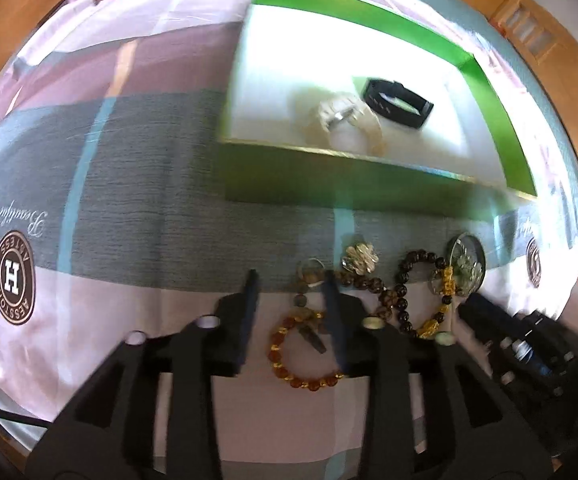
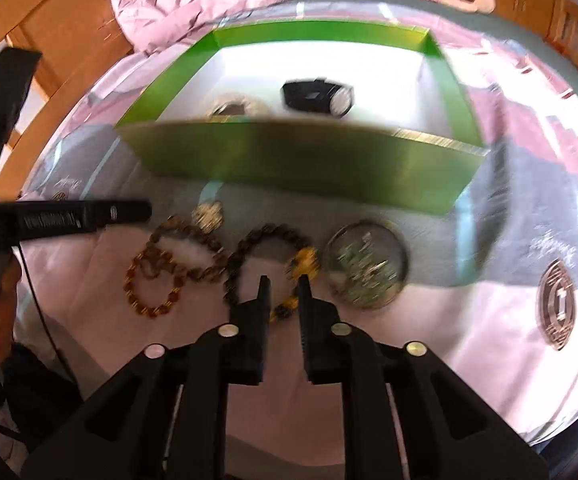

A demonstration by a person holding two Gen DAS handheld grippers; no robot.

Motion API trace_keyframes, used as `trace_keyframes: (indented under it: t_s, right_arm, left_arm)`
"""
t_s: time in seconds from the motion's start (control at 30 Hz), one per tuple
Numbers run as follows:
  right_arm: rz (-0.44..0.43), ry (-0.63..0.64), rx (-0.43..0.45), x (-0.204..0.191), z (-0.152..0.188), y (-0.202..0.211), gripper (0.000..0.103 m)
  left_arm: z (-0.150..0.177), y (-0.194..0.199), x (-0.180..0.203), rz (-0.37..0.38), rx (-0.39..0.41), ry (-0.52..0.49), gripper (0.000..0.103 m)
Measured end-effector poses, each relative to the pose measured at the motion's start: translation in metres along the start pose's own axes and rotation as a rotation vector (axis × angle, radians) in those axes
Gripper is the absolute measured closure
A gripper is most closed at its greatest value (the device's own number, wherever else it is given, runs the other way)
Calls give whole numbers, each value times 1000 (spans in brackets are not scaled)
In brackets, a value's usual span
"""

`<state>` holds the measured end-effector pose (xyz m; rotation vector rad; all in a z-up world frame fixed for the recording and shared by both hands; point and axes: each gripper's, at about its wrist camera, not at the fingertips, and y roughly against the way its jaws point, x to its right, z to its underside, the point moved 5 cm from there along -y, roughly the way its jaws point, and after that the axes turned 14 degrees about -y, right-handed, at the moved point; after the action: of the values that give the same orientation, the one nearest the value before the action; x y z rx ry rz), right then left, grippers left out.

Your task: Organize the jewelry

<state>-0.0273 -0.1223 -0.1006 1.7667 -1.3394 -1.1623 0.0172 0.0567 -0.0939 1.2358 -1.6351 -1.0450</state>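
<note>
Jewelry lot on bedsheet [image 1: 101,184], before green box [image 1: 329,184]. Box holds two pieces: black watch [image 1: 399,102], pale bracelet [image 1: 349,124]. Outside, counted: amber bead bracelet [image 1: 301,350], two dark bead bracelets [image 2: 193,250] [image 2: 257,264], clear flower charm [image 1: 360,258], round glass case [image 2: 365,266], ring [image 1: 311,268]. Left gripper [image 1: 289,292]: jaws released, straddling amber bracelet. Right gripper [image 2: 285,286]: jaws parted, empty, over gold-charmed dark bracelet. Advice: pinch one strand only, lift clear of overlapping neighbours, lower inside box.
</note>
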Motion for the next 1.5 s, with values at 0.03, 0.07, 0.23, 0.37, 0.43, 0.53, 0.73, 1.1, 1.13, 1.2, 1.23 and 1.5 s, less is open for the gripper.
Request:
trace_keyframes:
  t_s: [0.03,0.07,0.23,0.37,0.43,0.53,0.73,1.1,1.13,1.2,1.23,1.5]
  right_arm:
    - [0,7,-1,-3,2,-1,81]
    - [8,17,-1,-5,4,-3,81]
    - [36,-11,18,5,-1,0,76]
    - [44,-69,24,21,-5,2,71]
    - [48,-91,19,27,-4,2,71]
    - [51,-109,12,34,-3,1,71]
    - [50,-109,17,36,-3,3,62]
    - [59,-109,5,37,-1,-2,62]
    - [60,-109,4,36,-1,-3,62]
    - [60,-108,3,35,-1,-3,62]
    - [62,-108,3,34,0,-4,62]
    - [69,-110,6,35,-1,-4,62]
  left_arm:
    - [1,3,-5,1,5,13,59]
    - [3,6,-11,5,8,29,57]
    - [21,8,-7,46,-15,-6,53]
    - [30,0,-4,59,-38,-20,53]
    - [30,-3,-10,47,-49,12,53]
    - [25,-5,-18,72,-33,73,50]
    - [14,-13,-8,89,-32,72,48]
    - [7,-33,11,-2,-61,-8,52]
    - [7,-34,14,-8,-62,-15,52]
    - [7,-34,18,-28,-65,-36,52]
    - [7,-35,20,-36,-65,-41,52]
    - [7,-26,20,-58,-50,-33,95]
